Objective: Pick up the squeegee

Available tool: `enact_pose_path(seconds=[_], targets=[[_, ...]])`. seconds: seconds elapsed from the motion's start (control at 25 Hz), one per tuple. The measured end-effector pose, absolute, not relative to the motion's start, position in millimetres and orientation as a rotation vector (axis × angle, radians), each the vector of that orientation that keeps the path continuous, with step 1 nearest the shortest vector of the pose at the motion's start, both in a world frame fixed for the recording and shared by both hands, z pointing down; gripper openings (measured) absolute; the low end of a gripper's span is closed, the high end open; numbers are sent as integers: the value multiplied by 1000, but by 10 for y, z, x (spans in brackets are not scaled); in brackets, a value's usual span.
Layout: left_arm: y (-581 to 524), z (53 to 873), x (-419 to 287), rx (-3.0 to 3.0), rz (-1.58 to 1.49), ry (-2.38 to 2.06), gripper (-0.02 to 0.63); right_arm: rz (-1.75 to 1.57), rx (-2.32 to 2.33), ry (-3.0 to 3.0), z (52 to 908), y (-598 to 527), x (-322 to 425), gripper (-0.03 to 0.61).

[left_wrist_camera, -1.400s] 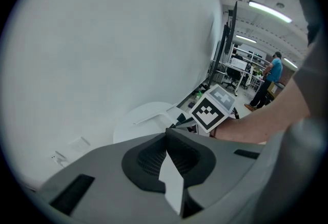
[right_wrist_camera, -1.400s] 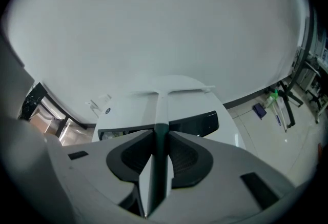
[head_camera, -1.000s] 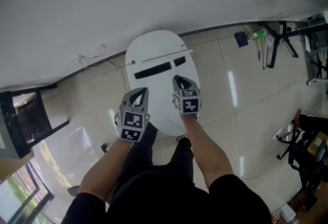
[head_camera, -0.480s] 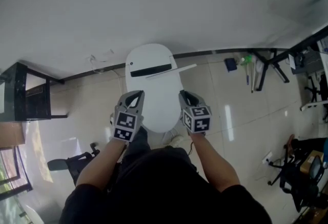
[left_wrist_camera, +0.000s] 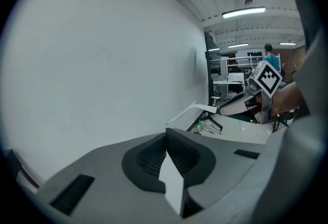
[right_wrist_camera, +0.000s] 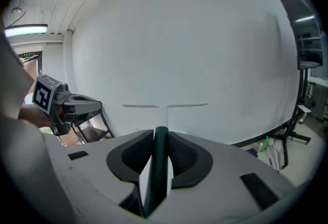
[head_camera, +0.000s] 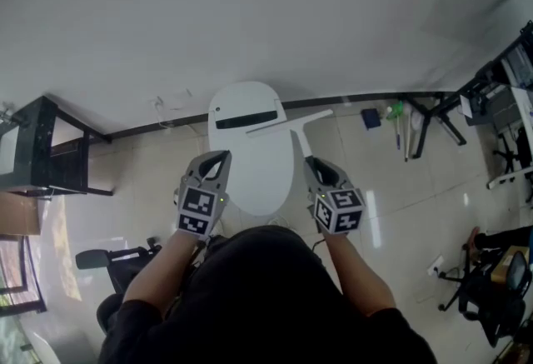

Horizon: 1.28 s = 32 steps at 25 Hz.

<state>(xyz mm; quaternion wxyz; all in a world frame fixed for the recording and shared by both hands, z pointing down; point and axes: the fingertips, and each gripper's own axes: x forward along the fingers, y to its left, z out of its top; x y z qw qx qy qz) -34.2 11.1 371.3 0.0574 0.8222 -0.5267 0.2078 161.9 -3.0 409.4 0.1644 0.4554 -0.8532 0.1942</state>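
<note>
The squeegee (head_camera: 291, 122) is white with a dark grip, a long thin blade across a straight handle. My right gripper (head_camera: 314, 164) is shut on that handle and holds it in the air over the white oval table (head_camera: 254, 179). In the right gripper view the dark grip (right_wrist_camera: 160, 154) sits between the pads and the blade (right_wrist_camera: 165, 105) stands level against the wall. My left gripper (head_camera: 218, 159) is beside it to the left, jaws together at the tip (left_wrist_camera: 166, 137), with nothing in them. The left gripper view shows the squeegee (left_wrist_camera: 190, 110) off to the right.
A black bar (head_camera: 246, 117) lies on the far part of the table. A black stand (head_camera: 37, 150) is at the left. A green bottle (head_camera: 396, 112) and dark tripod legs (head_camera: 435, 115) are on the tiled floor at the right. A chair base (head_camera: 112, 257) is lower left.
Both grippers have risen and drawn back toward the person. The squeegee has come up off the table in the right gripper. The table now looks smaller and farther below.
</note>
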Motion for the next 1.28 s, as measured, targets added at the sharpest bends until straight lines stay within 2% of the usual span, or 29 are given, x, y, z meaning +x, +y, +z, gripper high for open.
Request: enact_pose_path(seconds=[0.48,1.28], targets=[[88,3660,-683,2564,617,-1540,3,519,1403,-2431,3862,3,1322,95],[51,3628,-723,2569,576,-1556,3,475,1387,-2422,3767,-50,1223,95]])
